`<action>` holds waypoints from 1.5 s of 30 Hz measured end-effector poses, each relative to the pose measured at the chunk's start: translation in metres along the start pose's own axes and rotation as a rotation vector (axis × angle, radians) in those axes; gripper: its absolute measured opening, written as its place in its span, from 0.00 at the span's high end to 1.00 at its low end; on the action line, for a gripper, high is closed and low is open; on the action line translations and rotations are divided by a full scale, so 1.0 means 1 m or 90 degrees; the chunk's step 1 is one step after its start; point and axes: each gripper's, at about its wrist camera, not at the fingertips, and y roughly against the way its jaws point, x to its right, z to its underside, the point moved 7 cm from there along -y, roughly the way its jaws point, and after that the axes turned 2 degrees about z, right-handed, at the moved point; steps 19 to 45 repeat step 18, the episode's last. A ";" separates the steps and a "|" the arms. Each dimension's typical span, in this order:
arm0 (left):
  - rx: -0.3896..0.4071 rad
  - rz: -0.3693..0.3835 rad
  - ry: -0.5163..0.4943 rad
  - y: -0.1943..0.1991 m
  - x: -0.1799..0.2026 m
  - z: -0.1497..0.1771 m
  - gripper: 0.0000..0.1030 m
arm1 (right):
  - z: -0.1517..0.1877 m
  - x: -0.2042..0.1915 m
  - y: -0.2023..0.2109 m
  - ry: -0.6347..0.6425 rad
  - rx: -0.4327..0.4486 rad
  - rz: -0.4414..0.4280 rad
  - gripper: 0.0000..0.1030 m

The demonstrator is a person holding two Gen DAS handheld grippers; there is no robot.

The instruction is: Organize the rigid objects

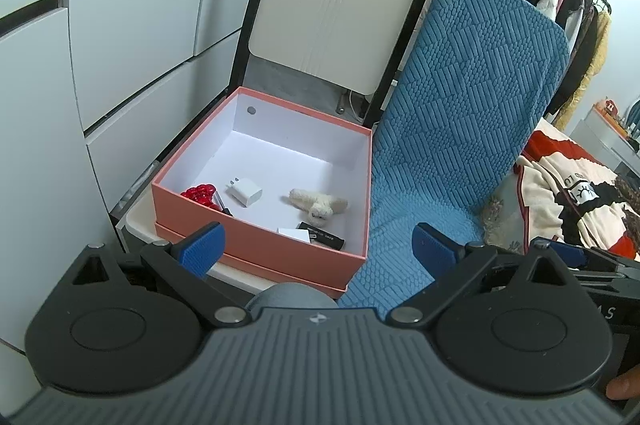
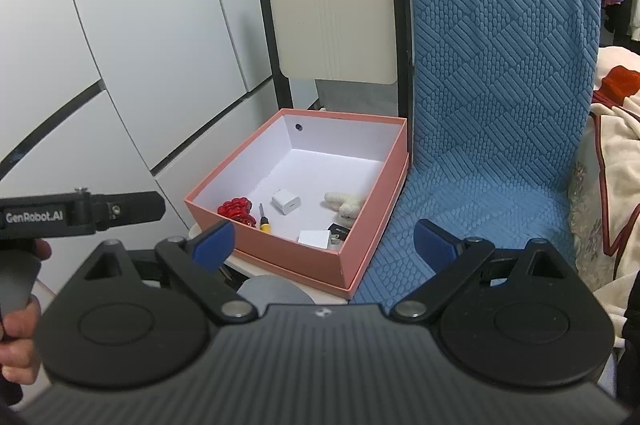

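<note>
While both claws gape: one pink box [image 2: 280,245], one white charger [image 2: 286,203], one screwdriver [image 2: 263,219].

The pink box [image 2: 280,257] is open, white inside, and sits on a chair seat. All the things lie near its front wall. A red bumpy toy [image 2: 236,209] is in the front left corner. A tiny screwdriver [image 2: 263,219] with a yellow handle lies just beside it. A white charger [image 2: 286,203] lies near the middle. A fluffy cream toy [image 2: 345,204] lies to the right. A white card [image 2: 314,239] and a black thing [image 1: 325,235], maybe a battery, lie in the front right corner.
</note>
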 end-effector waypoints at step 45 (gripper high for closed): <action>-0.001 -0.018 -0.009 -0.003 -0.003 0.002 0.02 | 0.000 -0.001 -0.003 0.002 -0.004 0.005 0.05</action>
